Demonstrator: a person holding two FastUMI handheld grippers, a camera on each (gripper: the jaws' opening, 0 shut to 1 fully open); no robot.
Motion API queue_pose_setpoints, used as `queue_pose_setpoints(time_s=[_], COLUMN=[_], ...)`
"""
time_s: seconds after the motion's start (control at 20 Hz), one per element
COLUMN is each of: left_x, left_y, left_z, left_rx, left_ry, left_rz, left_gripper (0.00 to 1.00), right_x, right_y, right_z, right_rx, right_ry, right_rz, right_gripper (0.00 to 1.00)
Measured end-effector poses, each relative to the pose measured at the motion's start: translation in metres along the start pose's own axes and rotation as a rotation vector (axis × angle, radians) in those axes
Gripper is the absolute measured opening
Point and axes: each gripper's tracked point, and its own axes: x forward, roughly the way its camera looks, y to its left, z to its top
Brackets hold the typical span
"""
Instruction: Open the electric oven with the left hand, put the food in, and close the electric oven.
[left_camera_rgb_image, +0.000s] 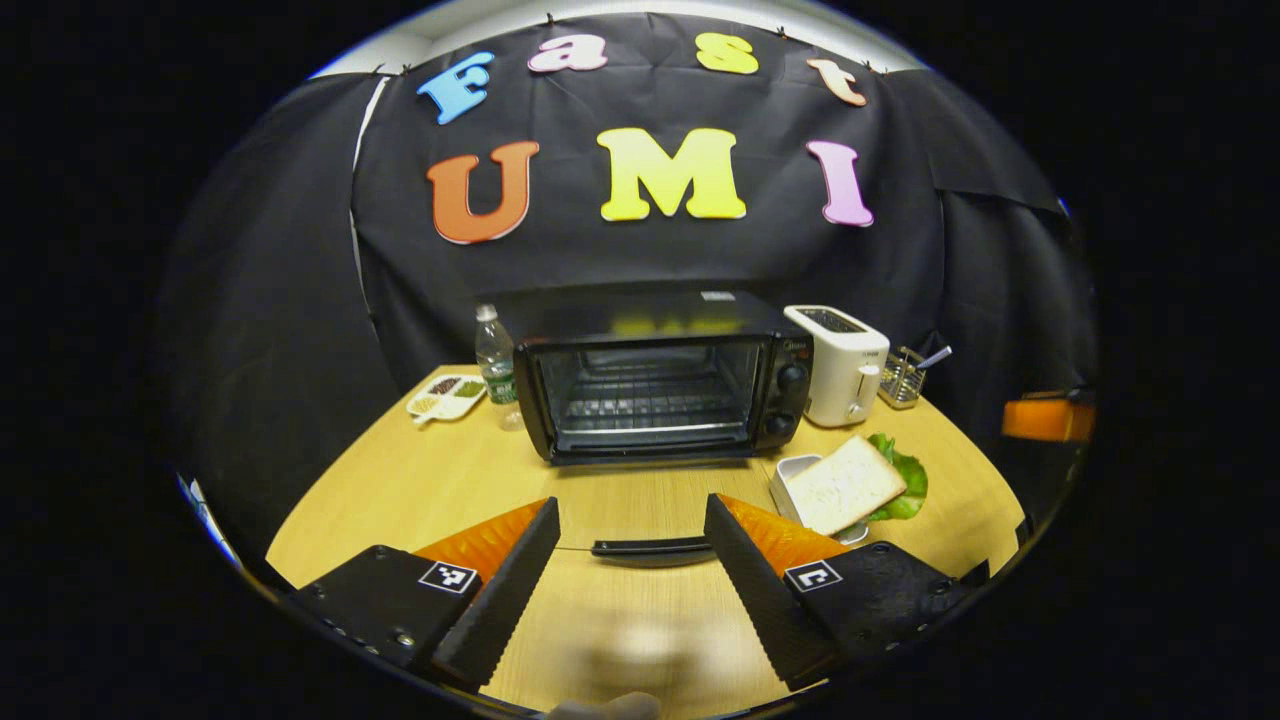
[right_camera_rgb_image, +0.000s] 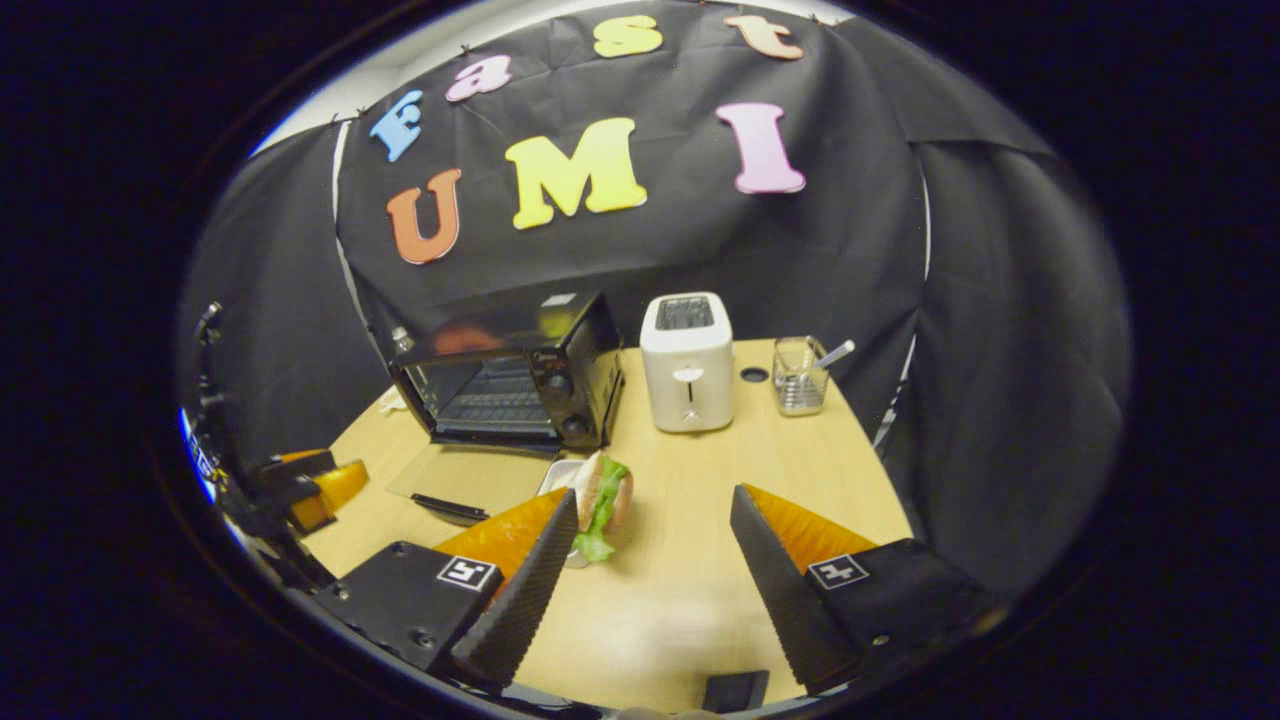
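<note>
Oven (left_camera_rgb_image: 655, 385) sits at the far middle of the pale wooden table (left_camera_rgb_image: 420, 480), backed by the booth's black cloth wall. Its door (left_camera_rgb_image: 640, 500) is dropped flat toward me, glass lying level over the tabletop, the dark handle (left_camera_rgb_image: 650, 547) at its near edge between my left gripper's (left_camera_rgb_image: 632, 540) spread fingers, which touch nothing. Inside, the wire rack (left_camera_rgb_image: 650, 405) is bare. The sandwich (left_camera_rgb_image: 850, 485), bread over green lettuce, rests on a small white dish (left_camera_rgb_image: 790, 470) just right of the open door. My right gripper (right_camera_rgb_image: 652, 535) is spread wide too, holding nothing, with the sandwich (right_camera_rgb_image: 603, 505) beside its left finger. Farther right stand a white toaster (left_camera_rgb_image: 840, 365) and a wire basket (left_camera_rgb_image: 902, 378) with a utensil in it; left of the oven, a water bottle (left_camera_rgb_image: 494, 358) and a divided snack tray (left_camera_rgb_image: 447, 396).
</note>
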Motion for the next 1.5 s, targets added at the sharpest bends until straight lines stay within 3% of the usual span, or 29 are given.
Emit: queue_pose_setpoints(time_s=[0.4, 0.45, 0.5, 0.65, 0.7, 0.8, 0.85, 0.9, 0.95, 1.3, 1.5], left_x=[-0.087, -0.097, -0.104, -0.117, -0.119, -0.119, -0.120, -0.121, -0.122, -0.118, -0.120], left_y=[0.012, 0.010, 0.009, 0.010, 0.011, 0.011, 0.010, 0.010, 0.008, 0.015, 0.026], left_z=[0.082, 0.093, 0.101, 0.118, 0.121, 0.121, 0.121, 0.121, 0.122, 0.121, 0.111], left_rx=[-0.024, -0.022, -0.021, -0.026, -0.026, -0.024, -0.022, -0.026, -0.032, -0.027, -0.018], left_ry=[-0.146, -0.167, -0.180, -0.206, -0.210, -0.204, -0.200, -0.195, -0.197, -0.206, -0.178], left_rz=[0.026, 0.032, 0.037, 0.068, 0.080, 0.092, 0.097, 0.101, 0.100, 0.068, 0.054], left_gripper=[0.96, 0.96, 0.96, 0.96, 0.96, 0.96, 0.96, 0.95, 0.95, 0.96, 0.96], right_x=[0.096, 0.105, 0.114, 0.134, 0.138, 0.144, 0.143, 0.142, 0.140, 0.087, 0.083], right_y=[0.030, 0.035, 0.038, 0.043, 0.046, 0.048, 0.050, 0.052, 0.053, 0.082, 0.114], right_z=[-0.051, -0.053, -0.052, -0.049, -0.046, -0.042, -0.041, -0.042, -0.042, 0.005, 0.041], right_rx=[0.140, 0.173, 0.212, 0.320, 0.359, 0.430, 0.466, 0.484, 0.481, 0.454, 0.529], right_ry=[0.170, 0.191, 0.204, 0.252, 0.265, 0.290, 0.299, 0.309, 0.310, 0.191, 0.043], right_rz=[0.178, 0.208, 0.237, 0.300, 0.324, 0.345, 0.366, 0.376, 0.386, 0.402, 0.381], right_gripper=[0.98, 0.88, 0.86, 0.94, 0.91, 0.59, 0.47, 0.42, 0.36, 0.38, 0.38])
